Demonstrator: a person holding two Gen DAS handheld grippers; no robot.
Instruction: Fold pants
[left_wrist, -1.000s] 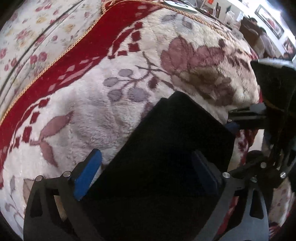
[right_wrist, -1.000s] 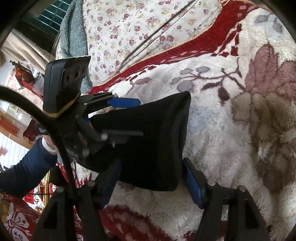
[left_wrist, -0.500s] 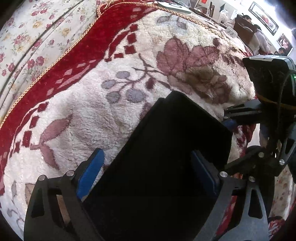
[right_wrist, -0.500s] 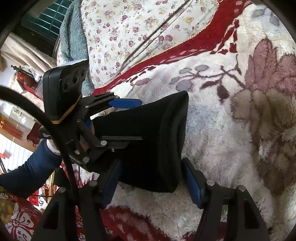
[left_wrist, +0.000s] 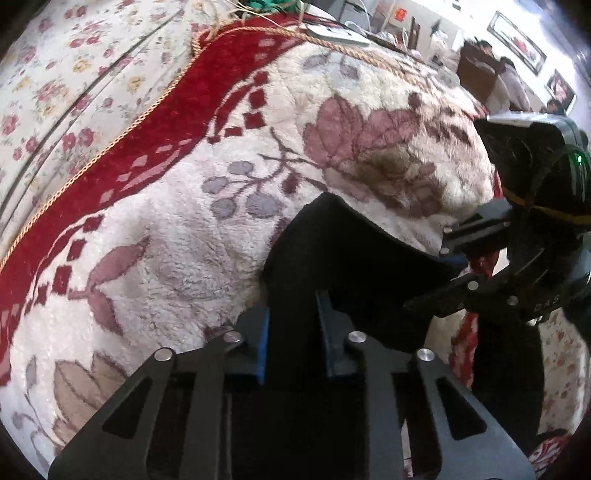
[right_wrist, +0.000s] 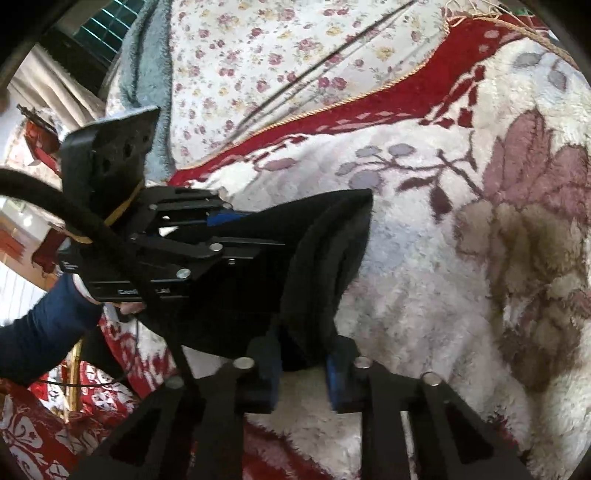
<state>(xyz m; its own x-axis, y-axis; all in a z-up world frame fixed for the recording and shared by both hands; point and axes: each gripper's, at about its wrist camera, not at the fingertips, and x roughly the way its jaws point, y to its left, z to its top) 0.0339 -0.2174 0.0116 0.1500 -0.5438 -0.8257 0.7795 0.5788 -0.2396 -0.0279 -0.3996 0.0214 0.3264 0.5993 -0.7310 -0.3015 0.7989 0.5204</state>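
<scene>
so the folded pants (left_wrist: 343, 258) sit on the fluffy blanket (left_wrist: 184, 240), with the flowered sheet (left_wrist: 55, 74) spread beyond the blanket's corded edge on the far left. the left hand-held gripper (left_wrist: 291, 332) is at the near end of the pants with the cloth pinched between its pads, and the right hand-held gripper (right_wrist: 301, 373) has the folded end nearest it between its pads. each one shows up beside the pants in the other's view, the right hand-held gripper off to the right, the left to the left with a sleeve (right_wrist: 40, 332) behind it.
</scene>
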